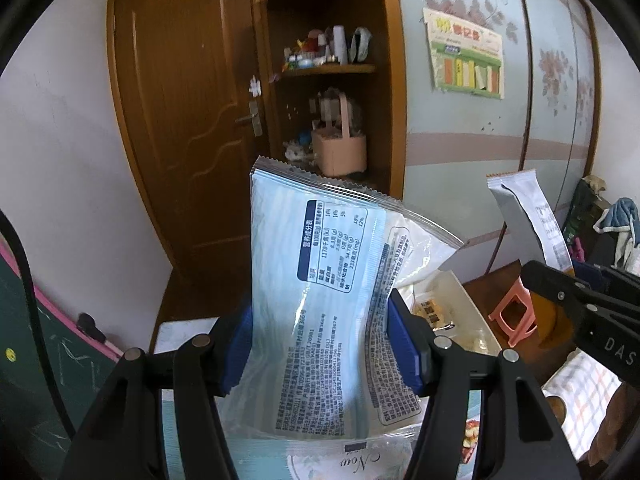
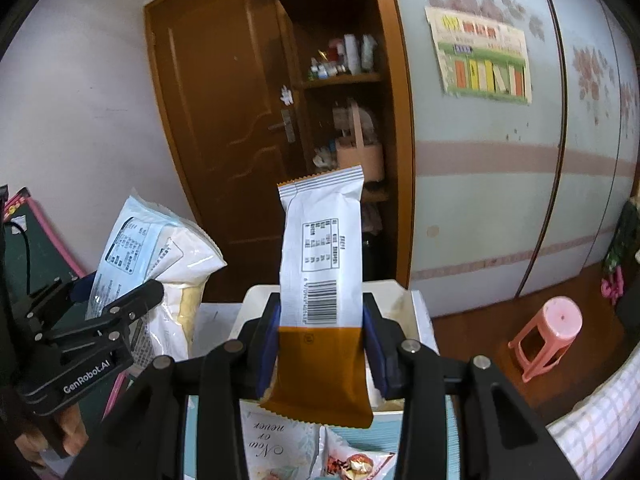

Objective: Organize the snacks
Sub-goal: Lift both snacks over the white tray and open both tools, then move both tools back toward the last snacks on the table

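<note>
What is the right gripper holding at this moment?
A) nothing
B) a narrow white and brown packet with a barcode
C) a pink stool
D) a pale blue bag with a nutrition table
B: the right gripper is shut on the narrow white and brown packet, barcode facing the camera; the pale blue bag is in the left gripper.

We see both grippers raised side by side, fingers pointing up and away. Left gripper (image 1: 326, 344): blue pads (image 1: 404, 344) pressed in on a pale blue snack bag (image 1: 320, 280). Right gripper (image 2: 320, 344): pads clamped on a white-and-brown wrapped bar (image 2: 322, 300), held upright.
</note>
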A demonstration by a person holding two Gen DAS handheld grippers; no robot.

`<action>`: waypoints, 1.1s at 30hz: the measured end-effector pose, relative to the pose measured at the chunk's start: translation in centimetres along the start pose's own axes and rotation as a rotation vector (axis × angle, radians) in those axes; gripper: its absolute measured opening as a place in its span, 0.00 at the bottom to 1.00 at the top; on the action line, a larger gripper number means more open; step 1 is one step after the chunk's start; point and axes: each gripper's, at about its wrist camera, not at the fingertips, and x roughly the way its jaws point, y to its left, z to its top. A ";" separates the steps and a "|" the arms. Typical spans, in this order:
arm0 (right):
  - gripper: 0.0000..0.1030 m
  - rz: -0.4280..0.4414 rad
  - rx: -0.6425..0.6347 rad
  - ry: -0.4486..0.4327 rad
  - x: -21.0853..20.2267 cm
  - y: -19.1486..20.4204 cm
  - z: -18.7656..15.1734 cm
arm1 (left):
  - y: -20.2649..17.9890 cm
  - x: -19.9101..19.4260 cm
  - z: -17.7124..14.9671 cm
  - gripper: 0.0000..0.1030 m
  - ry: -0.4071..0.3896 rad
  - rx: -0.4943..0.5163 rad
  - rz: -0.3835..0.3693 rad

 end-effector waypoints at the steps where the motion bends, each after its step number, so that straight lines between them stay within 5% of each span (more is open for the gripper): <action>1: 0.37 -0.003 0.010 0.013 0.9 -0.4 -0.2 | 0.0 0.9 -0.1 0.58 0.006 -0.002 0.001; 19: 0.39 -0.010 0.041 0.143 10.5 -2.6 -2.0 | -1.0 13.4 -3.5 0.62 0.135 -0.023 0.026; 23: 0.63 -0.020 0.041 0.219 13.2 -3.0 -2.8 | -1.8 15.4 -4.6 0.98 0.205 0.008 -0.017; 33: 0.70 -0.016 0.068 0.287 14.9 -4.0 -5.3 | -2.1 16.7 -6.5 0.98 0.269 0.013 -0.034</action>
